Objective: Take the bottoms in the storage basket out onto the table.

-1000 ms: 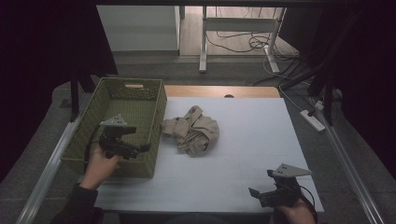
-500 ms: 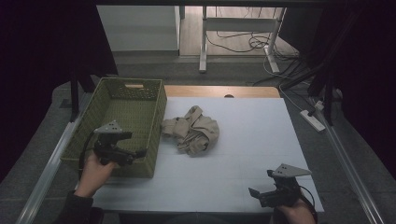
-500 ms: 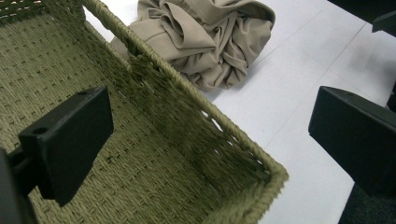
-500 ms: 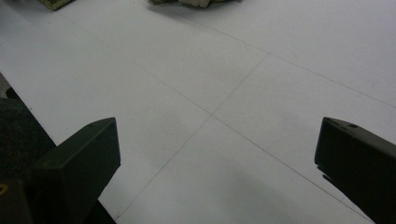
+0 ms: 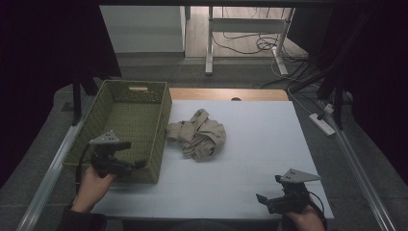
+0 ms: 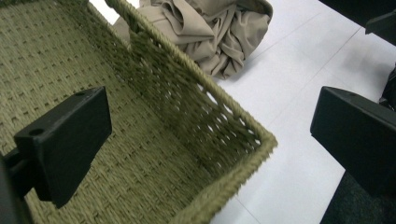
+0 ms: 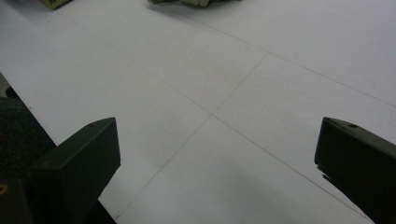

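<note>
A crumpled beige cloth [image 5: 199, 135] lies on the white table [image 5: 250, 163], just right of a green woven basket [image 5: 126, 122]. My left gripper [image 5: 138, 164] hovers over the basket's near right corner, jaws wide open and holding nothing. In the left gripper view that basket corner [image 6: 243, 154] sits between the jaws of the left gripper [image 6: 210, 140], and the cloth [image 6: 210, 32] lies beyond it. My right gripper [image 5: 263, 199] rests at the table's near right edge, open. The right gripper [image 7: 215, 158] has bare table between its jaws, with the cloth's edge [image 7: 196, 2] at the top.
The basket holds nothing and its walls rise above the table top. A strip of bare wood [image 5: 226, 94] runs along the table's far edge. Desk legs and cables [image 5: 250, 43] stand on the floor beyond. A power strip [image 5: 321, 123] lies at the right.
My left gripper has drifted a little back toward the person and to the left, over the basket's near corner. The right gripper and the cloth have stayed put.
</note>
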